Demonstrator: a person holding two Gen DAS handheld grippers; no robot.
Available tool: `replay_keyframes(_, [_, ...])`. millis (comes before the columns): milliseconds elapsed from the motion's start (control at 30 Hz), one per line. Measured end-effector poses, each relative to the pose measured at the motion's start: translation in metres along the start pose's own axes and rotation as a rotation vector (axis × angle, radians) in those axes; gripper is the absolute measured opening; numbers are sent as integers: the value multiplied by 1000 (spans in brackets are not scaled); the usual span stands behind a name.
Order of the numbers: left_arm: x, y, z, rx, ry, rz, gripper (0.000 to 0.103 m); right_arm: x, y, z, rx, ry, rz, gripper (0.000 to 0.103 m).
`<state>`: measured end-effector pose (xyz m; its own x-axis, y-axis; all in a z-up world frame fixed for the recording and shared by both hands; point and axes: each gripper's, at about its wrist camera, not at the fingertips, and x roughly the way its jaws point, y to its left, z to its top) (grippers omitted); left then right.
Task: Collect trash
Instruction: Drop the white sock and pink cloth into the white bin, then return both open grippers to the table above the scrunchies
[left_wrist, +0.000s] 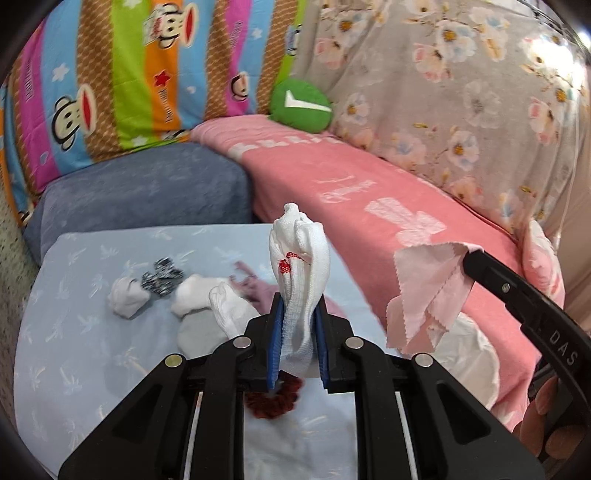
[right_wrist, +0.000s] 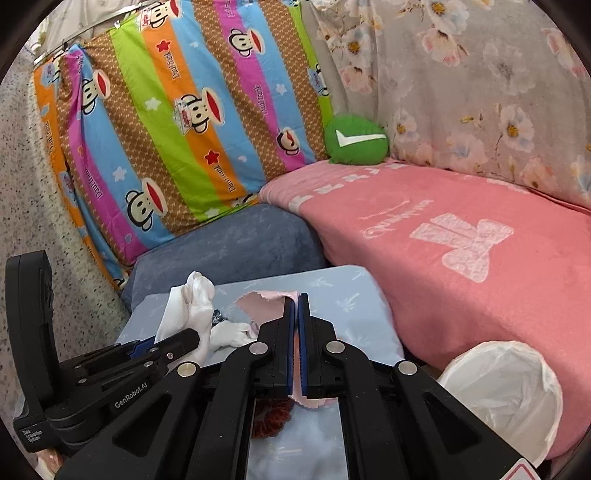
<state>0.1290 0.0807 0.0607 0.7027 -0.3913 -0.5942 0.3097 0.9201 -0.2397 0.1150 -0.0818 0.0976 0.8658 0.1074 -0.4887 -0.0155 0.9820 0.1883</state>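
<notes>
White sock: soft, light, limp; pinched upright mid-length in left gripper fingers, above the blue bed sheet. Pink cloth: thin, floppy, clamped at one edge by right gripper. Lined bin sits near right. More socks lie loose on the sheet; grip any bunched fold.

- Left gripper: matt black plastic with shiny metal pins; blue ribbed pads.
- Sock: white ribbed knit cloth.
- Pink cloth: thin smooth fabric with pinked zigzag edges.
- Bin liner: thin, crinkled, faintly glossy white plastic.
- Blanket: pink fuzzy matt cloth.
- Scrunchie: rust-red, rough, nubby cloth.
- Pillow: blue-grey plush.
</notes>
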Motion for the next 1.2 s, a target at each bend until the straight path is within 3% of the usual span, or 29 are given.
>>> replay_keyframes(367, [6,-105,-4,148,11,-130,16,-73,-98,9,67,-69,-150,2])
replay_keyframes(700, [28,-180,-18,233,73,-225,19,-98,-170,-6,139,-67,-244,5])
replay_keyframes(733, [30,-184,-19,235,80,-227,22,-99,-175,-7,148,-67,-248,8])
replay_keyframes(867, [32,-192,-22,225,84,-241,66,-106,-192,-9,181,-82,-261,23])
replay_keyframes(900, [30,-193,-23,227,73,-239,70,-108,-193,-9,186,-86,-263,28])
replay_keyframes(1000, [30,-199,-25,242,73,-232,71,-110,-198,-9,189,-89,-264,33])
replay_keyframes(1200, [36,-201,-25,233,87,-209,71,-110,-195,-11,189,-88,-255,34])
